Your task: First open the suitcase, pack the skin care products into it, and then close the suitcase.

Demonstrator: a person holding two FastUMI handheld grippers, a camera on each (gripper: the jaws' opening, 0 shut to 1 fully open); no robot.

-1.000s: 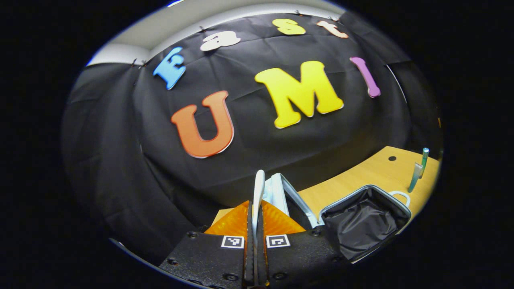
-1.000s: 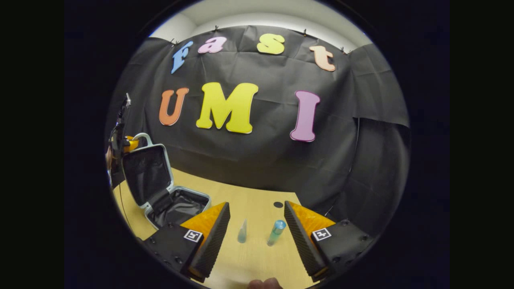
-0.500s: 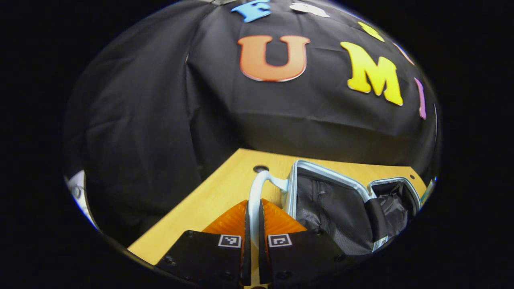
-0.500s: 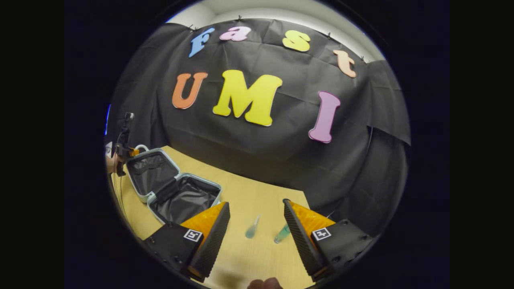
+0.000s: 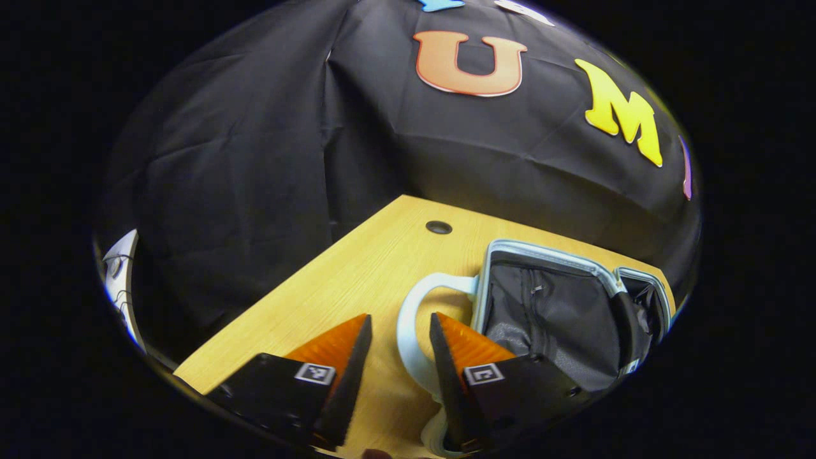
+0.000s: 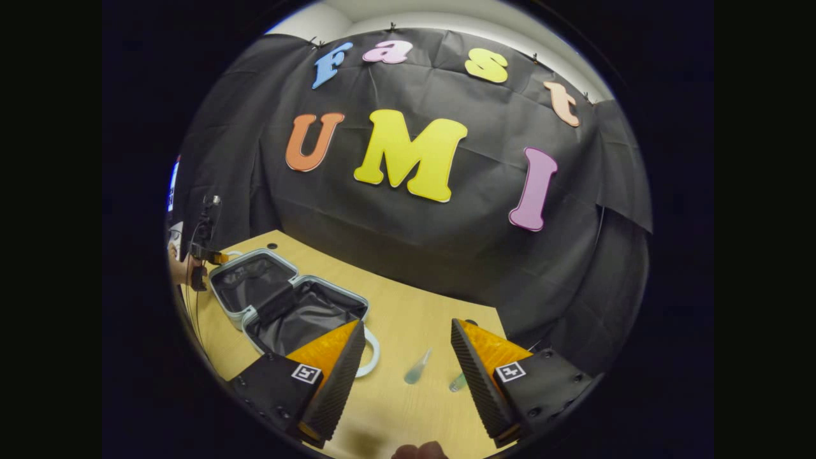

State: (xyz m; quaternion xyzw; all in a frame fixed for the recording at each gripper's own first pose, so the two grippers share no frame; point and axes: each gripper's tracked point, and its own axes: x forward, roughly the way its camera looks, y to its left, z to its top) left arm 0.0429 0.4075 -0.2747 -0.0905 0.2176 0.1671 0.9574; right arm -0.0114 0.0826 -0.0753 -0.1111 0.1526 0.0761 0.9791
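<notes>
We see the suitcase (image 6: pixel 287 306) lying fully open on the wooden table (image 5: pixel 357 274), its two halves spread flat and lined with crinkled black fabric inside pale, rounded shells. In the left gripper view the far half is cut off at the edge, and the white looped handle (image 5: pixel 411 331) curves between the fingers of the left gripper (image 5: pixel 398 370), partly hidden behind the right-hand finger; the fingers stand apart and we cannot make out any contact with it. The right gripper (image 6: pixel 408 370) hovers with its ridged fingers spread wide, holding nothing. Between them on the table lie two skin care products: a small clear tube (image 6: pixel 417 368) and a greenish bottle (image 6: pixel 458 382), the latter mostly covered by a finger and too small to read.
</notes>
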